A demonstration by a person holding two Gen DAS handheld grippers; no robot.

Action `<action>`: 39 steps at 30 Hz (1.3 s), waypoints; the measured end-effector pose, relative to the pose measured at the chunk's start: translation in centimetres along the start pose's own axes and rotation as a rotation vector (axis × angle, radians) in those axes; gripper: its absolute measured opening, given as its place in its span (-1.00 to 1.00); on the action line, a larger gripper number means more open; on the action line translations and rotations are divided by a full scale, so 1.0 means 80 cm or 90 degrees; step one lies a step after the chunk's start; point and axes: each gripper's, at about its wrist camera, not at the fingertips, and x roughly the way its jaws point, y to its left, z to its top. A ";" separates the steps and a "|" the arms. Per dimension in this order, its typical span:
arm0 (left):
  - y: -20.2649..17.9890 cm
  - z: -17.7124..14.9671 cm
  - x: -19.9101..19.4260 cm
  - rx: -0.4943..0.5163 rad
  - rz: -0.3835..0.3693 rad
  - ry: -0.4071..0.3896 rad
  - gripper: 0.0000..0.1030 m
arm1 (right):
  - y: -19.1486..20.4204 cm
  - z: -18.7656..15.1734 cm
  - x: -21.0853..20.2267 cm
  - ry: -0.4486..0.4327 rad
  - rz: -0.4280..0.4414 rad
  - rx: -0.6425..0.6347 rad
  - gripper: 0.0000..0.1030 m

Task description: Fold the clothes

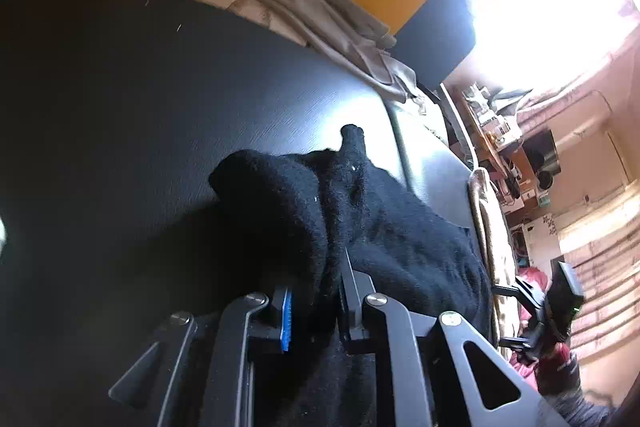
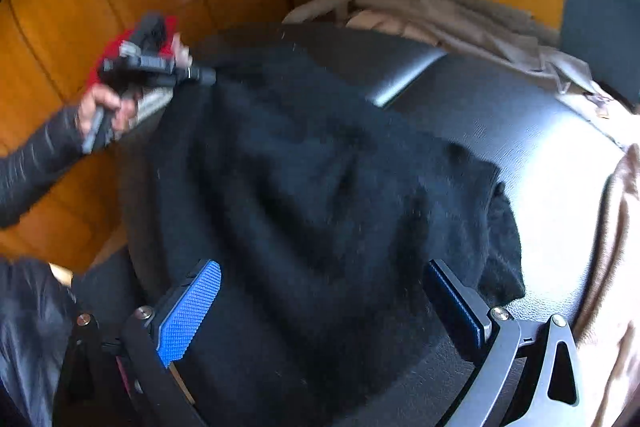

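The left gripper (image 1: 310, 307) is clamped narrow on a bunched fold of the black fleece garment (image 2: 320, 187), which runs forward from its fingers over the black table (image 1: 140, 87). The right gripper (image 2: 320, 307) stands wide, pads apart — the garment lies between them, long axis stretching away toward the left gripper.

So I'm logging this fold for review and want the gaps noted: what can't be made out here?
- Black fleece garment: type unclear, bunched in both views.
- Left gripper: its fingertips are buried in fleece in the left wrist view.
- Right gripper: contact with fleece unclear.
- Beige cloth: washed out by window glare.
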 end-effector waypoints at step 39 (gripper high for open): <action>-0.343 -0.080 0.198 0.021 -0.232 0.157 -0.75 | -0.016 -0.064 0.034 -0.117 0.006 0.080 1.00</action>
